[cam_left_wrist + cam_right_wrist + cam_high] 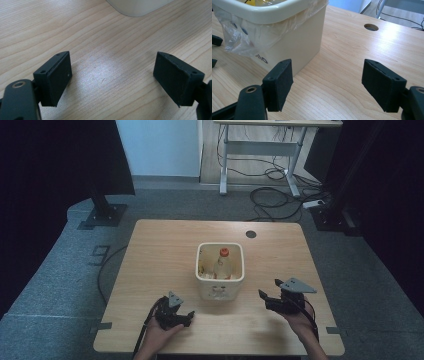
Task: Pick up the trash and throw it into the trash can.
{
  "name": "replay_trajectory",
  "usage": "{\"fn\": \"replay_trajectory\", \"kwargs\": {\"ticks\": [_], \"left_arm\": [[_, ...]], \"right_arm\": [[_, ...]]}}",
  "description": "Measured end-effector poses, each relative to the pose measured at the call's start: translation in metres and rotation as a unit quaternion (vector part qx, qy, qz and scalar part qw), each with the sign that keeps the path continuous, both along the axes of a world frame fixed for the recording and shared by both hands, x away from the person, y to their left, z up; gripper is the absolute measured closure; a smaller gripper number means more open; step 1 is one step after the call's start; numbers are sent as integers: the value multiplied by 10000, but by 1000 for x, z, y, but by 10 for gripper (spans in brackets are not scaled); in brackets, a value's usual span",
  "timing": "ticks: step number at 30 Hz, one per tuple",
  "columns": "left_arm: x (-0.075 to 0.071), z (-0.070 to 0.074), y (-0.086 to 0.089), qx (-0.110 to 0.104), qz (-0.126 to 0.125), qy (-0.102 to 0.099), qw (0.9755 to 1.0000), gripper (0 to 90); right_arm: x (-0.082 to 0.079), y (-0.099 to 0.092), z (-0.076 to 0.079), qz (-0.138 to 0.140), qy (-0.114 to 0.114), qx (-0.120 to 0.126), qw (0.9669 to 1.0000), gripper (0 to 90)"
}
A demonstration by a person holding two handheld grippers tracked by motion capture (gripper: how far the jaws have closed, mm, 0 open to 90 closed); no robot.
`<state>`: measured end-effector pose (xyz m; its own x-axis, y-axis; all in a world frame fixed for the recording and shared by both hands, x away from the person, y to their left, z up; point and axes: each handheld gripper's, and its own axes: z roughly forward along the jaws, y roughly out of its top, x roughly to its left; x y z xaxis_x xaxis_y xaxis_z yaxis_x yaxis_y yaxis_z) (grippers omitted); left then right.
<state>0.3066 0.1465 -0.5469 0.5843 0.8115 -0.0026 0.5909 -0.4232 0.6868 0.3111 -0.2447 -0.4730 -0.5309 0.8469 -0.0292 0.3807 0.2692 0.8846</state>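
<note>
Cream plastic bin [220,285] stands near the middle of the wooden table [160,250], a little toward the person's side, and both grippers sit just short of its near wall, one on each flank. From the high view its rim is a rounded square, and a clear liner bag [239,40] is folded over the rim and hangs crumpled down the outside. Dark lettering on the wall is half covered by that plastic and cannot be read. Inside the bin a clear bottle [221,263] with an orange cap stands or leans; its lower part is lost among pale and yellowish scraps too small to name. In the left gripper view the bin is cut off by the top edge, so a curved corner of its base is all that can be made out. Right gripper [270,290] is held above the table to the bin's right, tilted toward it, jaws standing apart with nothing between them but bare wood and the bin's corner beyond. Its grey three-cornered plate hides much of the body from above. Left gripper [190,316] lies low at the table's near edge, left of the bin, its jaws also spread wide and empty over a glossy patch of the tabletop. The hand behind each gripper is partly cut off by the bottom of the high view. A round cable hole [251,234] sits near the far edge.
</note>
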Motion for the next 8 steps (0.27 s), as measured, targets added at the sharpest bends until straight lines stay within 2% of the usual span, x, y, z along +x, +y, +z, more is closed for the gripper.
{"fn": "replay_trajectory", "kwargs": {"ticks": [4,8], "left_arm": [[0,0,0,-1,-5,-2,10000,153],[0,0,0,-2,-10,-1,10000,153]], "right_arm": [[0,3,-1,49,-29,-21,10000,248],[1,5,-10,102,62,-86,9999,247]]}}
